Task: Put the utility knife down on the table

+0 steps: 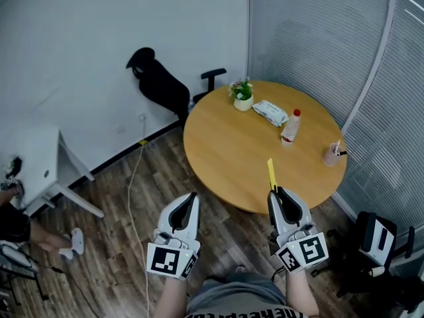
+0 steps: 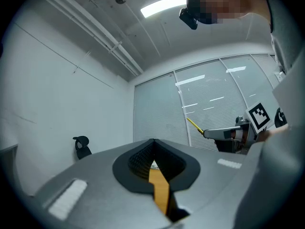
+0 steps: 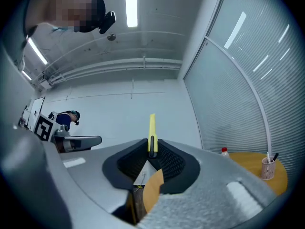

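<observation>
L gripper sits off the near-left side of the table, jaws pressed together w/ nothing between. R gripper pinches the utility knife by its lower end. The knife's long axis points fwd over the table's near rim, so R is the hand to lower it.

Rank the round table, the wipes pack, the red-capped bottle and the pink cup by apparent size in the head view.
1. round table, by far the largest.
2. wipes pack.
3. red-capped bottle and pink cup: too alike to rank; the bottle looks longer, the cup wider.
</observation>
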